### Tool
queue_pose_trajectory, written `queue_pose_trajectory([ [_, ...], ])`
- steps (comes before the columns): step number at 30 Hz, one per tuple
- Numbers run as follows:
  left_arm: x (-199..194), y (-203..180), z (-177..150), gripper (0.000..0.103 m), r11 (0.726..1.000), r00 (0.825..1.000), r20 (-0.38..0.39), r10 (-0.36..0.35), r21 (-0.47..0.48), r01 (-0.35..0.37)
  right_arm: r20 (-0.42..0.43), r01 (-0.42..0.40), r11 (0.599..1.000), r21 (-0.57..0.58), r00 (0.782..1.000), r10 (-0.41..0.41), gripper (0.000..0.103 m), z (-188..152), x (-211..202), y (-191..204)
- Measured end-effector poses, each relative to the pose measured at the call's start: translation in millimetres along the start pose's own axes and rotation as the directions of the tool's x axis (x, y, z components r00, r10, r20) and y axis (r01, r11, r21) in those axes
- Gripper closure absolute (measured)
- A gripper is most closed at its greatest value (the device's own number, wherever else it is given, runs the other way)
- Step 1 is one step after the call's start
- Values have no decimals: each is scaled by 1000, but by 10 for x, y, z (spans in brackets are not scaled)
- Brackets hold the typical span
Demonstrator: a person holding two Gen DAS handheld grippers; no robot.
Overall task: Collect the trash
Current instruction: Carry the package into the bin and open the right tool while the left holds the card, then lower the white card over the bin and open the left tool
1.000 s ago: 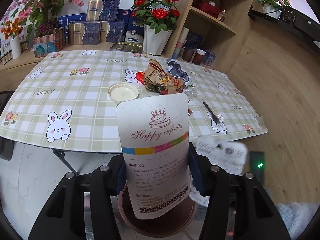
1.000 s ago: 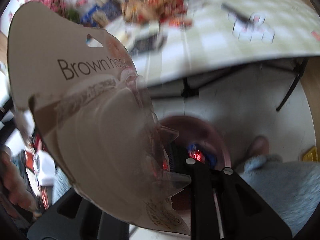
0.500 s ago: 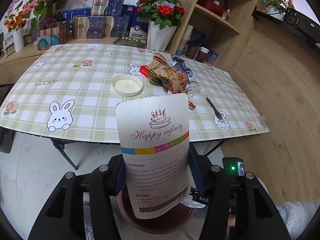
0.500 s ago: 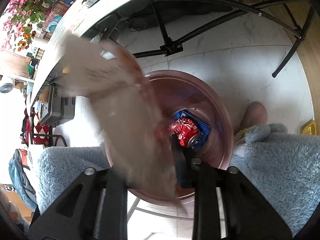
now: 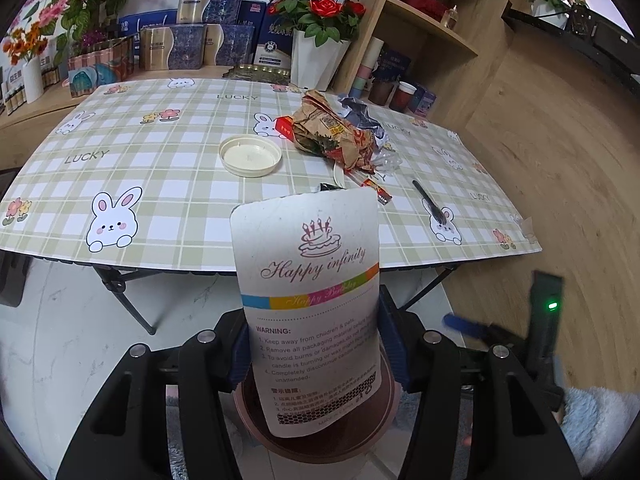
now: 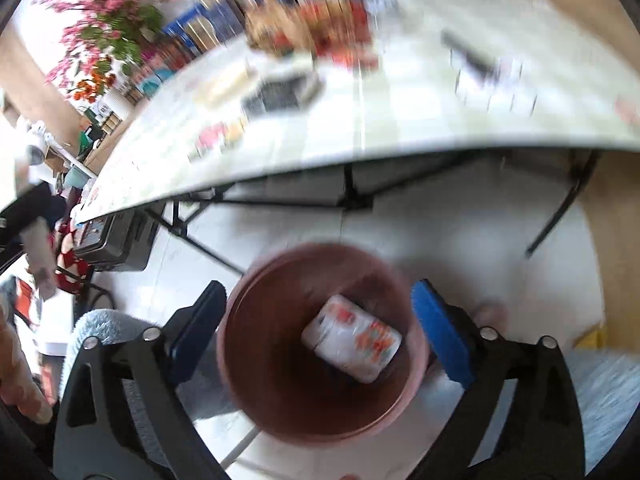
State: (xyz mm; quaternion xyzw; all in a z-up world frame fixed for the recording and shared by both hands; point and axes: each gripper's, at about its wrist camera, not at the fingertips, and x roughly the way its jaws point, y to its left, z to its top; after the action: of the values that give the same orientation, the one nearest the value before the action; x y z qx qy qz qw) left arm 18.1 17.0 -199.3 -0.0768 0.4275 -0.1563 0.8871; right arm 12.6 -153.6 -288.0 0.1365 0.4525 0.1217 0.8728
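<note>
The left tool (image 5: 316,344) is pinching a candle card (image 5: 310,304), hiding the brown bin (image 6: 316,340); the right tool (image 6: 320,336), jaws just sprung wide and empty, is showing a packet (image 6: 352,338) inside.

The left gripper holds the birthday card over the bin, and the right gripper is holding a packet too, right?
Not quite. The right gripper is open and holds nothing; its jaws have just opened, and the packet lies in the bin, as the right wrist view shows. The left gripper does hold the card over the bin.
</note>
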Motion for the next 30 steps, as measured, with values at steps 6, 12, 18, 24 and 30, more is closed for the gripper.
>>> queue_pose_trajectory([
  [6, 205, -101, -106, 47, 995, 1000, -25, 0, 96, 3, 178, 115, 988, -106, 979, -95, 6, 97, -294, -129],
  [12, 482, -188, -272, 46, 971, 999, -49, -16, 237, 28, 220, 141, 989, -43, 967, -128, 6, 45, -374, -446],
  [18, 799, -109, -606, 45, 965, 993, -117, 6, 262, 25, 179, 161, 987, -24, 972, -155, 6, 1, -228, -451],
  [24, 971, -101, -824, 44, 947, 981, -188, 55, 320, 8, 166, 179, 984, -23, 971, -173, 6, -2, -167, -408],
  [30, 1003, -95, -855, 40, 949, 977, -204, 62, 316, 6, 160, 180, 984, -4, 971, -177, 6, -17, -153, -439],
])
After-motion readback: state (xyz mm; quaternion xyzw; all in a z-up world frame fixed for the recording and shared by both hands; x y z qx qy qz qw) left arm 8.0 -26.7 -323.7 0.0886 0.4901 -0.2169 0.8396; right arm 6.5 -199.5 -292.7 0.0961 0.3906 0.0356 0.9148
